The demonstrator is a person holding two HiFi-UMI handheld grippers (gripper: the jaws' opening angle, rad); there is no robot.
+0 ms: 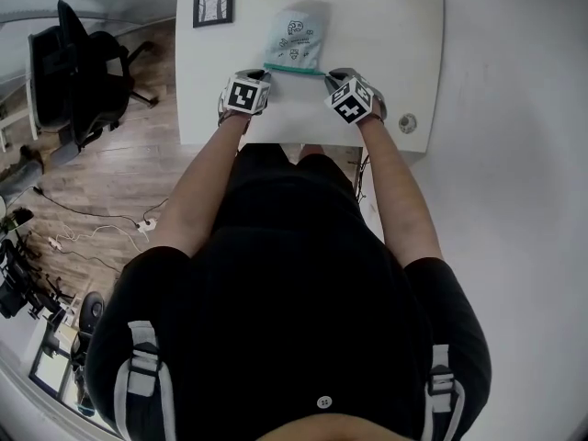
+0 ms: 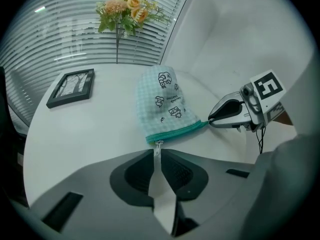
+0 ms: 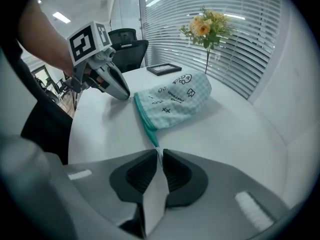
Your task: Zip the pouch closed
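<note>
Beside the pouch, both claws stand ajar.

Print on the pouch is too small to be read; the flower stems are hidden at the base by the bench.

Support: white table with rounded corners.
Centre: pale-blue checked pouch, lying flat, teal zipper edge toward the near side.
Far left: black picture frame, lying flat, apart from the pouch.
Near right corner: cable grommet.
</note>
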